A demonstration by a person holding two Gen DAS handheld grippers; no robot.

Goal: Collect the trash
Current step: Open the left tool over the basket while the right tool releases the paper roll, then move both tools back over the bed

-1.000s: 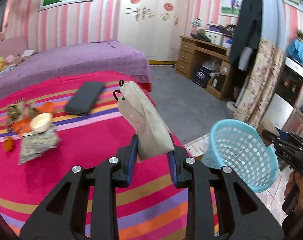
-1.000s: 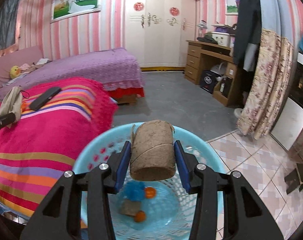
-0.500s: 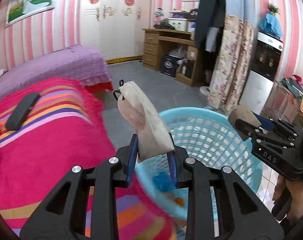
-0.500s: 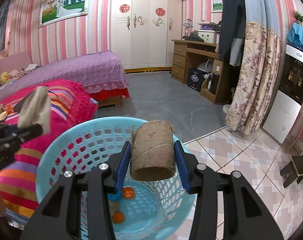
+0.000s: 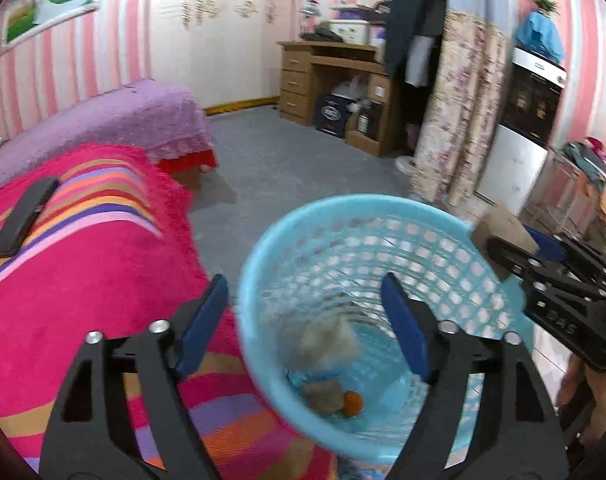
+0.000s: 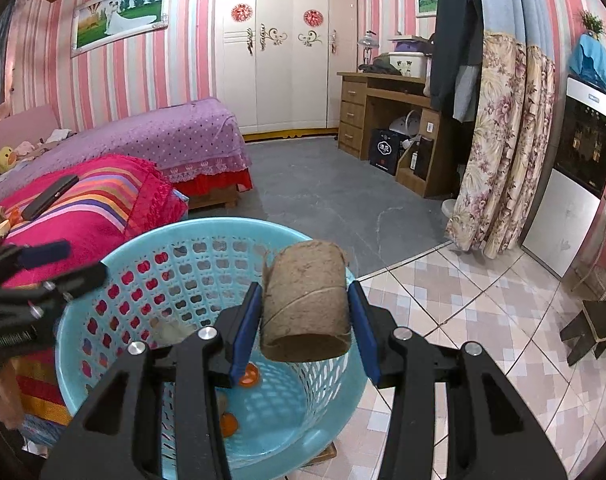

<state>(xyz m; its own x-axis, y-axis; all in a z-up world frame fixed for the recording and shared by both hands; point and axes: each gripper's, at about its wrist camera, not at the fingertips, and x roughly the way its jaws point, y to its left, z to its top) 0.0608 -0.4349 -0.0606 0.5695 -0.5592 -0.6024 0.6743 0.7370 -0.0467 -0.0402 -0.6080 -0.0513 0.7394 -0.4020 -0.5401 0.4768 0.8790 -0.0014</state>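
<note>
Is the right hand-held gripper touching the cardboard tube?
Touching. The right wrist view shows the right hand-held gripper with both blue pads pressed against the cardboard tube, holding it above the blue basket.

Cardboard tube between right gripper pads, above blue basket.

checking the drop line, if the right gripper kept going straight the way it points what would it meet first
Probably the far inner wall of the blue basket, which lies beyond the cardboard tube clamped in the right gripper. Depth is unclear; it might instead clear the rim toward the grey floor.
</note>
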